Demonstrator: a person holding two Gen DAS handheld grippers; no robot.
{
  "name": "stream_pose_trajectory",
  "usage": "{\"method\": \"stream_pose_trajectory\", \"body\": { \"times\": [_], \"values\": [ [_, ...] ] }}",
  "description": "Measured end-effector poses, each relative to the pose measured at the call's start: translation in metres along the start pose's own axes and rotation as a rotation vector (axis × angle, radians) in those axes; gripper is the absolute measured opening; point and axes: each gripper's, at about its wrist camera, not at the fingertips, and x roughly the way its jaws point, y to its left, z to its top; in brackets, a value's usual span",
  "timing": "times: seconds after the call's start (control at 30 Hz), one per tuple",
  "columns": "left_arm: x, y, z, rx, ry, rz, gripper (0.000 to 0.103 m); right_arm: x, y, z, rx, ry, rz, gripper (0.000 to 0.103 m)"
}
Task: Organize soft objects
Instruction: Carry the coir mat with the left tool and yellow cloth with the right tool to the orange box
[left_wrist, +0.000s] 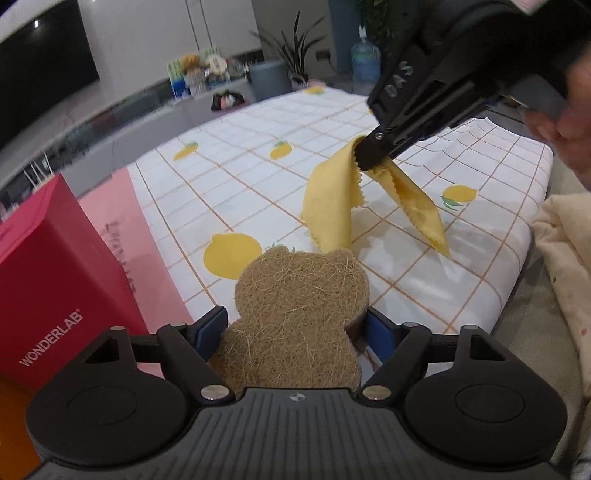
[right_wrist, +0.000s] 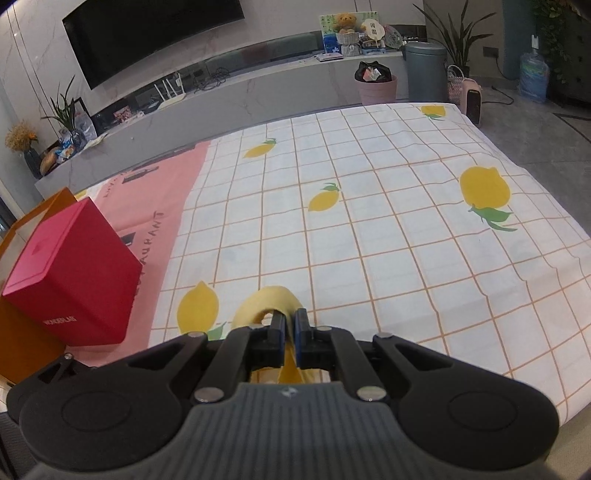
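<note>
With the left gripper (left_wrist: 295, 325) jaws spread wide about the fibre pad (left_wrist: 299, 317) and the right gripper (right_wrist: 290, 325) pinching the yellow cloth (left_wrist: 332, 206) shut ahead, any slackening could drop the pad onto the bench (left_wrist: 258, 177).

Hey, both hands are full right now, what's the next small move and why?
Probably lower the right gripper so the yellow cloth settles on the lemon-print tablecloth. It hangs pinched in shut fingers, its tip near the surface, while the bear-shaped brown fibre scrubber sits between the left gripper's fingers.
</note>
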Motion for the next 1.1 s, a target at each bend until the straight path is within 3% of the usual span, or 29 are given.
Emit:
{"method": "stream_pose_trajectory", "body": {
  "times": [0.2, 0.3, 0.5, 0.77, 0.93, 1.03, 1.1],
  "values": [
    [-0.014, 0.004, -0.003, -0.066, -0.063, 0.052, 0.083, 0.001, 0.005, 0.0, -0.031, 0.014, 0.004, 0.002],
    [-0.028, 0.002, 0.002, -0.039, -0.128, 0.087, 0.083, 0.003, 0.006, -0.001, -0.035, 0.022, 0.003, 0.002],
    [-0.041, 0.003, 0.019, -0.049, -0.143, 0.095, 0.083, -0.001, 0.008, -0.001, -0.035, 0.013, 0.017, 0.002],
    [-0.042, 0.008, 0.038, -0.02, -0.134, 0.093, 0.083, -0.004, 0.005, 0.0, -0.008, -0.006, 0.026, 0.002],
    [-0.045, 0.023, 0.056, -0.065, -0.134, 0.06, 0.083, -0.005, 0.004, 0.003, 0.026, -0.037, 0.039, 0.002],
    [-0.041, 0.036, 0.073, -0.114, -0.092, 0.036, 0.083, -0.002, 0.002, 0.005, 0.048, -0.046, 0.027, 0.002],
    [-0.034, 0.05, 0.087, -0.19, -0.014, 0.014, 0.083, 0.002, 0.002, 0.005, 0.072, -0.05, -0.008, 0.002]
  ]
}}
